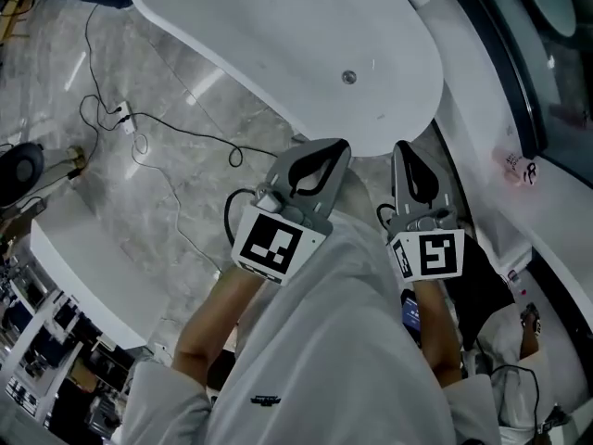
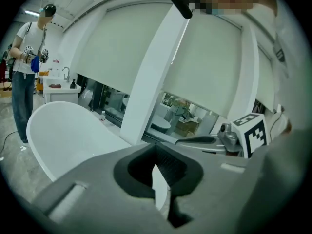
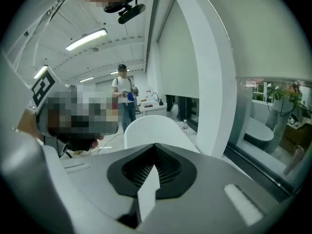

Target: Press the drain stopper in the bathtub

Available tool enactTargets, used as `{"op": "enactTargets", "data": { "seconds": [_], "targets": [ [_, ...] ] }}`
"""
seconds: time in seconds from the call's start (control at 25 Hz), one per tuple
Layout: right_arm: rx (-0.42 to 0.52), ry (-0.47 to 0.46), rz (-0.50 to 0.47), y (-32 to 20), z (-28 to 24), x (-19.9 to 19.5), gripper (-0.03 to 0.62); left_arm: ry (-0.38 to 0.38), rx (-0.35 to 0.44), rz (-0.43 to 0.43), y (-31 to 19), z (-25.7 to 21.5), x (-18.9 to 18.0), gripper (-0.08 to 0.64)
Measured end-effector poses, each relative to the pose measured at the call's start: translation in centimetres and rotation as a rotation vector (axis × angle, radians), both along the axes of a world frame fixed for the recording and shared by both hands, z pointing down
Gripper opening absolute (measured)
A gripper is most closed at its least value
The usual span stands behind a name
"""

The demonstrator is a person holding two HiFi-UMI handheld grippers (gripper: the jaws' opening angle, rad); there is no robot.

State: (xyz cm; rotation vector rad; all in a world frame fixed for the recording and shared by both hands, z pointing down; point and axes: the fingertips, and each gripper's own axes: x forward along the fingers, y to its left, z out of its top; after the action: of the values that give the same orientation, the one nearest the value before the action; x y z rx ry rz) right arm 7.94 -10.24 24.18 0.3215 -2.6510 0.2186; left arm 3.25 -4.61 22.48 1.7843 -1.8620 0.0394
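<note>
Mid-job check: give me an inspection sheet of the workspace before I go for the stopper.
Surface: white bathtub, basin bare apart from its drain.
Job's things: drain stopper on the tub bottom, nothing touching it.
Clutter: nothing seen in the tub.
Grippers: left hand-held gripper and right hand-held gripper both shut, empty, side by side at the tub's near end.
Cables: black cable snakes over the floor from a power strip.
Surroundings: grey marble floor; window at right; a person standing beyond the tub.
</note>
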Motion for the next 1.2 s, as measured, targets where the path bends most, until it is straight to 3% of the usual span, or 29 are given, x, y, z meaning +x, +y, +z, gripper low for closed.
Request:
{"op": "enactTargets", "data": {
  "seconds": [0.48, 0.8, 0.92, 1.2],
  "targets": [
    [-0.059, 0.131, 0.045, -4.5, 7.7, -7.2, 0.005, 0.099, -0.089, 0.073, -4.9, 8.4, -7.0, 0.003],
    [-0.146, 0.193, -0.011, -9.2, 18.4, -10.2, 0.005, 0.149, -0.18, 0.003, -8.7, 19.1, -10.5, 0.002],
    [-0.131, 0.222, -0.062, -10.1, 23.2, -11.3, 0.005, 0.165, -0.199, -0.034, -9.6, 23.4, -11.6, 0.002],
    [-0.128, 0.233, -0.134, -12.2, 32.1, -12.4, 0.005, 0.187, -0.26, -0.076, -12.4, 32.4, -10.9, 0.003]
  ]
}}
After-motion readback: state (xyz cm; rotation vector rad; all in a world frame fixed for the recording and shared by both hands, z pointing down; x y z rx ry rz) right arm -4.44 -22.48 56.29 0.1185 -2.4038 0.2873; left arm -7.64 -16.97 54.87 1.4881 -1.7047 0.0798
